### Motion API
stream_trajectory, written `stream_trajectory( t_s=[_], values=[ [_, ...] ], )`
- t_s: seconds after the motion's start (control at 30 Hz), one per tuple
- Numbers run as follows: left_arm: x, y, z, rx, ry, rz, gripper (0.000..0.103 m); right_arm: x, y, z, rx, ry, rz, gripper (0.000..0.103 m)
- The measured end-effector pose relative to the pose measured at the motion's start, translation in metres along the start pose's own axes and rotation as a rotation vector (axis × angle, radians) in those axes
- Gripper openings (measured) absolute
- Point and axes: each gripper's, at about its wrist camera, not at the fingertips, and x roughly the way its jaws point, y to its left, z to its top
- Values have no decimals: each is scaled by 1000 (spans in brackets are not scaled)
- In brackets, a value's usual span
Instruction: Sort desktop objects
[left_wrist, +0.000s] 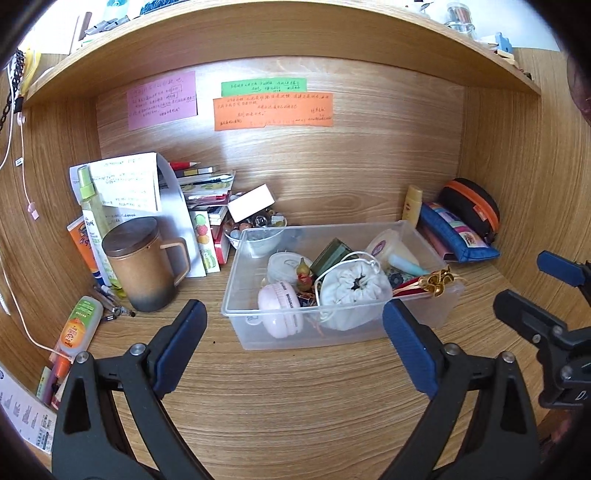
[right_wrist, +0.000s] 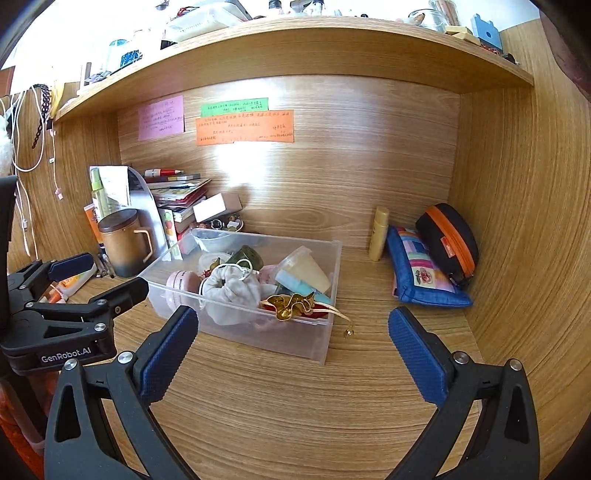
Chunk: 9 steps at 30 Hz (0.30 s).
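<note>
A clear plastic bin (left_wrist: 236, 295) (right_wrist: 321, 332) sits mid-desk, filled with small items: a white drawstring pouch (left_wrist: 351, 291) (right_wrist: 232, 291), a pink round case (left_wrist: 280, 310), a cream cup (right_wrist: 306, 269) and a gold ornament (right_wrist: 290, 304) hanging over its rim. My left gripper (left_wrist: 295, 350) is open and empty, just in front of the bin. My right gripper (right_wrist: 293, 350) is open and empty, in front of the bin's right corner. Each gripper shows in the other's view, the right one (left_wrist: 546, 291) and the left one (right_wrist: 99, 277).
A brown lidded mug (left_wrist: 144, 258), spray bottle (left_wrist: 90, 199), books and papers (left_wrist: 199, 192) and a tube (left_wrist: 77, 325) crowd the left. A yellow bottle (right_wrist: 378, 232), blue pouch (right_wrist: 421, 277) and black-orange case (right_wrist: 448, 243) lie at the right. Wooden walls and a shelf enclose the desk.
</note>
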Motion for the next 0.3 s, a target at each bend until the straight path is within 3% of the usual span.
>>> stream_trajectory(
  t_s=[0.3],
  values=[
    [3, -2, -1, -5, 3, -15, 97, 4, 1, -1, -11, 3, -3, 103]
  ],
)
